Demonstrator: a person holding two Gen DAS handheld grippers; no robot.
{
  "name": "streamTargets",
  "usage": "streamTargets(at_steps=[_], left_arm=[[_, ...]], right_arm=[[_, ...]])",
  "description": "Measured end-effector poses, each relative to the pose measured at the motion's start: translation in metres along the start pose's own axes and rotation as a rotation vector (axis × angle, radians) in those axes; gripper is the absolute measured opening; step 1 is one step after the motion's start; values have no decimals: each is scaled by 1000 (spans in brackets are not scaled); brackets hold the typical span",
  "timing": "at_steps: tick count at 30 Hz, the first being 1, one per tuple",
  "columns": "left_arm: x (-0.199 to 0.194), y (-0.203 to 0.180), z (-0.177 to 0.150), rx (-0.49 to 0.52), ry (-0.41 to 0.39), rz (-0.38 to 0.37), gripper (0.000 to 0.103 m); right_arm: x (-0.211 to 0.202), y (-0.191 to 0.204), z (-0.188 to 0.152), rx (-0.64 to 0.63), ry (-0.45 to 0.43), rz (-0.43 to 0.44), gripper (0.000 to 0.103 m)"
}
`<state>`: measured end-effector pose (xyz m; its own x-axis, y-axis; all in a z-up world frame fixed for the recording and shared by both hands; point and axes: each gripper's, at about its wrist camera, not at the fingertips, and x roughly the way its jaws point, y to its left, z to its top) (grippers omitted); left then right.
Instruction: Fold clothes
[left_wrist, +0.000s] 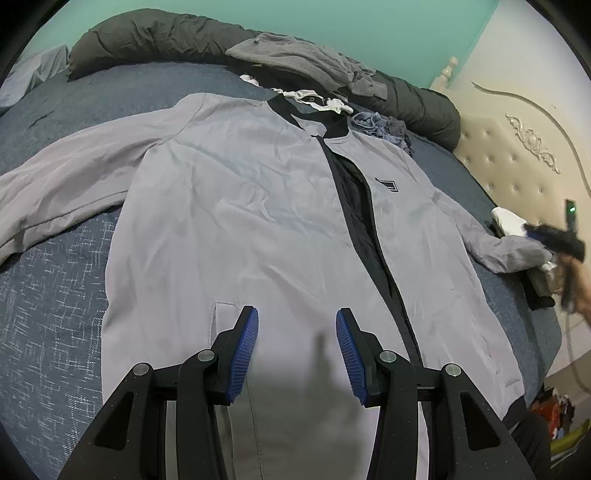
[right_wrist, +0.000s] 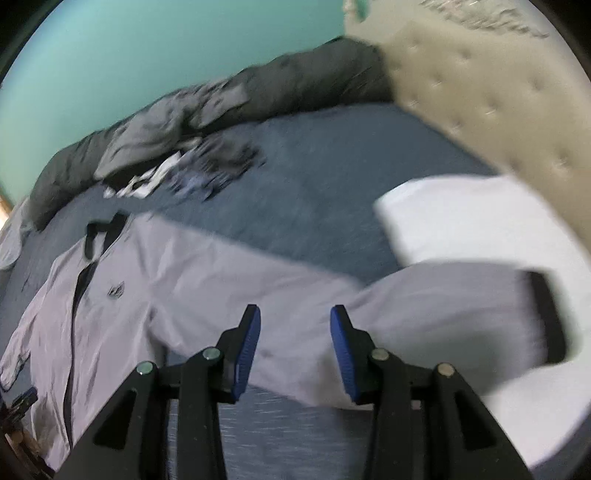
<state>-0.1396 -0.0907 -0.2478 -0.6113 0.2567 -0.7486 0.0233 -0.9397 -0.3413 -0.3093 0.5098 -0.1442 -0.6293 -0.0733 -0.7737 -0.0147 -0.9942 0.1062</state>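
Observation:
A pale lilac zip jacket (left_wrist: 240, 206) with a black collar lies face up and spread out on the blue bedspread (left_wrist: 48, 314). My left gripper (left_wrist: 297, 325) hovers open over the jacket's lower front, with nothing between its blue pads. At the far right edge the right gripper (left_wrist: 554, 240) shows blurred in a hand, close to the end of the jacket's right sleeve (left_wrist: 513, 251). In the blurred right wrist view, that sleeve (right_wrist: 295, 295) runs under my right gripper (right_wrist: 295, 321). Its jaws stand apart and the black cuff (right_wrist: 546, 317) lies off to the right.
A dark grey duvet (left_wrist: 155, 37) and a heap of grey clothes (left_wrist: 303, 59) line the far side, with white (left_wrist: 325, 101) and blue-grey (left_wrist: 380, 125) garments by the collar. A cream tufted headboard (left_wrist: 517, 155) stands on the right, white folded cloth (right_wrist: 461, 221) beside it. Clutter (left_wrist: 557, 406) lies on the floor.

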Motion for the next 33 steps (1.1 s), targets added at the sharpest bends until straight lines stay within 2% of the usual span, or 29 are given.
streamTargets(at_steps=[7,10,11,15,20,24,25,28,30,31,33], left_arm=[[-7,-6,1,4,-15,-10,48],[-8,-8,1,9,-18,-11,48],[-9,-8,1,9,-19,-11,48],[-11,-8,2,6,-26,-9,48],[-12,-6,1,-1,-28,-2,48],[-9,-3,1,-6,-22,1,48],[-9,-3,1,-7,-20,2,48],[-7,-1,0,-9,-17,6,48],[-7,1,1,-11,-16,10,48],[-7,2,1,-12,-17,12,48],[-7,4,1,-18,-17,14,48]], right_arm=[[-47,-74,13,163,-25,-137,40],[-54,-96,9,208,2,-172,64],[-54,-103,6,222,20,-183,64],[-47,-125,-6,279,71,-186,64],[-36,-140,-14,369,57,-103,64],[-27,-140,-16,380,54,-93,64],[-25,-139,-16,373,52,-98,62],[-20,-133,-16,339,47,-131,45],[-21,-128,-14,297,34,-146,29],[-23,-127,-14,288,26,-155,14],[-27,-122,-11,266,7,-157,11]])
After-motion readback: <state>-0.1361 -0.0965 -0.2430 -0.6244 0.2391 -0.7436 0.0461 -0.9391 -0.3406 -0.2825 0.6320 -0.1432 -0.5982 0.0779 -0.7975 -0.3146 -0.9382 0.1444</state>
